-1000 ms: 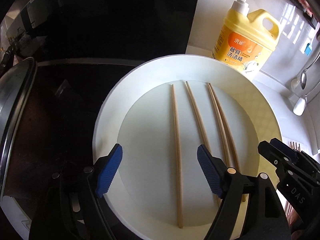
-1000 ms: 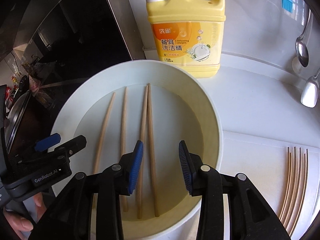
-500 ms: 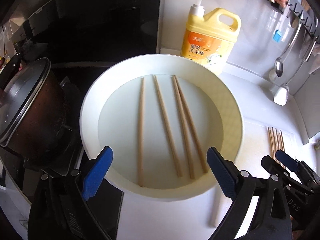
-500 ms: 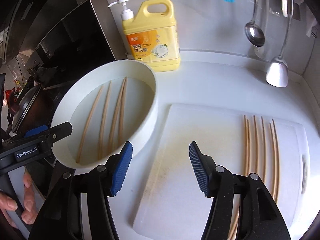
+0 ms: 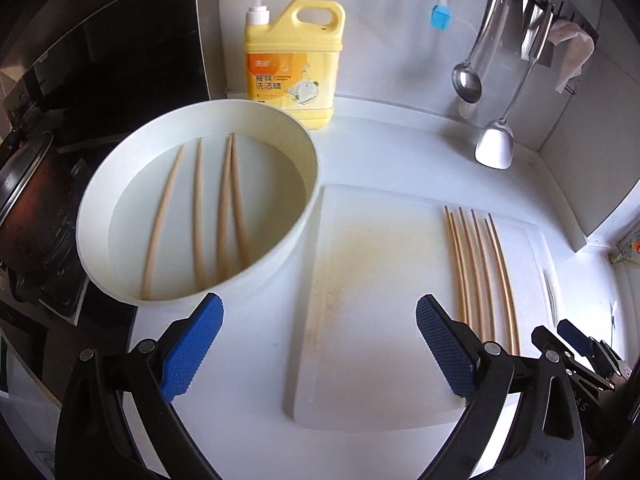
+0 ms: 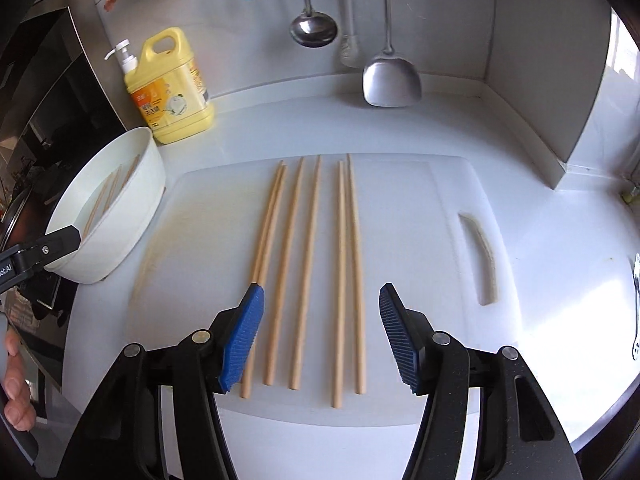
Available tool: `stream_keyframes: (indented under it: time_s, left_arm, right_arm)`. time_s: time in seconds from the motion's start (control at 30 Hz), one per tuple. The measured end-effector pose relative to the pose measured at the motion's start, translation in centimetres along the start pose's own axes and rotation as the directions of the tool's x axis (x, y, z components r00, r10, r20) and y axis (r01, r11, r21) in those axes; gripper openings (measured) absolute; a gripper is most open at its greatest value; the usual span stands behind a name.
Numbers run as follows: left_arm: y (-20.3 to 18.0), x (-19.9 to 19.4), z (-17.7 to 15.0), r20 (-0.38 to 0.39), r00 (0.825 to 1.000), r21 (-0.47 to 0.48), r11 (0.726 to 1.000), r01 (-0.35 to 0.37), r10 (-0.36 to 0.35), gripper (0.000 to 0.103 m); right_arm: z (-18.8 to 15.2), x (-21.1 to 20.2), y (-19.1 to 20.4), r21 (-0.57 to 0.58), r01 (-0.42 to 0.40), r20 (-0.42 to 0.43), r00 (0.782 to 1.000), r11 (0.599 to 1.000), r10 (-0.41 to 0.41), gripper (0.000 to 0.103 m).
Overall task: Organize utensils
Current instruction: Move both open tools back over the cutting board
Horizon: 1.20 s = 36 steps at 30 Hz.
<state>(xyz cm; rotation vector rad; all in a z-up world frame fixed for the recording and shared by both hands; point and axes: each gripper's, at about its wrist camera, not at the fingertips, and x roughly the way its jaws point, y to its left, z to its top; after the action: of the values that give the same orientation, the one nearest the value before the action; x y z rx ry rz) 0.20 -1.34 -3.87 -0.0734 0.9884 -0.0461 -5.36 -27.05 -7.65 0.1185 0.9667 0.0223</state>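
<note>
Both claws gape empty: the right gripper (image 6: 320, 336) at lower centre over six chopsticks (image 6: 308, 264) on the board (image 6: 420, 240); the left gripper (image 5: 318, 344) low, four sticks (image 5: 208, 208) in the bowl (image 5: 296, 232) at left.

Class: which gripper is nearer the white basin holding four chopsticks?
Left. The left gripper hovers open just beside the white basin; the right gripper hangs open over the cutting board's chopsticks, farther away.

place: someone's home kitchen, pretty clearly
back wall: steel ladle (image 6: 313, 30) and spatula (image 6: 391, 80) on a hook rail
back-left corner of the white countertop (image 6: 360, 120): yellow pump jug of dish soap (image 6: 170, 90)
left edge: black stove with a pot (image 5: 28, 200)
</note>
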Motion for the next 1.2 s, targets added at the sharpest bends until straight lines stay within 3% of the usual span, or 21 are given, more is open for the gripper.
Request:
stream_keyframes:
  time_s: [0.17, 0.33, 0.7, 1.2]
  left_arm:
    - [-3.0, 0.5, -1.9, -0.005, 1.0, -0.004, 1.0, -0.019, 0.019, 0.096]
    - [-5.0, 1.9, -2.8, -0.03, 0.999, -0.002, 0.999, -0.034, 0.034, 0.096]
    - [-6.5, 5.4, -3.0, -0.053, 0.998, 0.017, 0.999, -0.028, 0.029, 0.096]
    - [-7.7, 8.3, -2.2, -0.06, 0.998, 0.029, 0.999, -0.012, 0.014, 0.096]
  right_arm:
    - [-1.0, 0.6, -3.9, -0.007, 0.017, 0.009, 1.0, 1.0, -0.017, 0.058]
    - [-0.6, 1.9, -5.3, -0.032, 0.018, 0.008, 1.0, 0.999, -0.018, 0.058]
    - [1.1, 5.1, -4.5, -0.056, 0.006, 0.016, 1.0, 0.998, -0.005, 0.058]
    - [1.6, 6.9, -3.9, -0.135, 0.053, 0.031, 0.998, 0.989, -0.05, 0.058]
